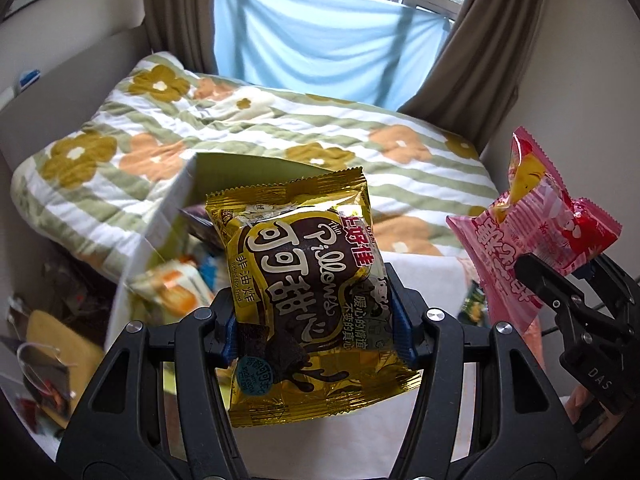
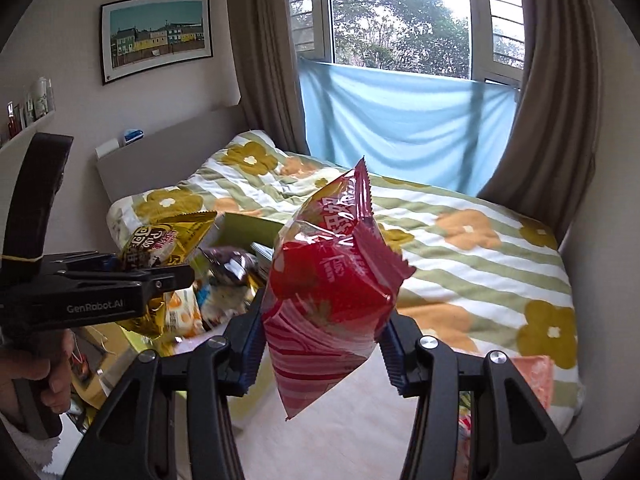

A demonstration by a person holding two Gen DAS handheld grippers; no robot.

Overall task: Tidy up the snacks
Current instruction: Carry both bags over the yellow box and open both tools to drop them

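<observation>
My left gripper (image 1: pixel 316 320) is shut on a gold Pillows snack bag (image 1: pixel 304 292) and holds it in the air above the box. It also shows at the left of the right wrist view (image 2: pixel 160 276), with the gold bag (image 2: pixel 168 240) in it. My right gripper (image 2: pixel 320 344) is shut on a red and pink snack bag (image 2: pixel 332 292), held up over the white surface. In the left wrist view that gripper (image 1: pixel 560 292) and its pink bag (image 1: pixel 532 236) are at the right. An open box (image 1: pixel 192 200) with several snack packs (image 2: pixel 224 280) sits below, to the left.
A bed with a flowered quilt (image 1: pixel 280 128) lies behind. A white surface (image 1: pixel 424 276) is under the grippers. Curtains (image 2: pixel 264 60) and a blue cloth (image 2: pixel 400 120) hang at the window. Clutter (image 1: pixel 48 340) lies on the floor at the left.
</observation>
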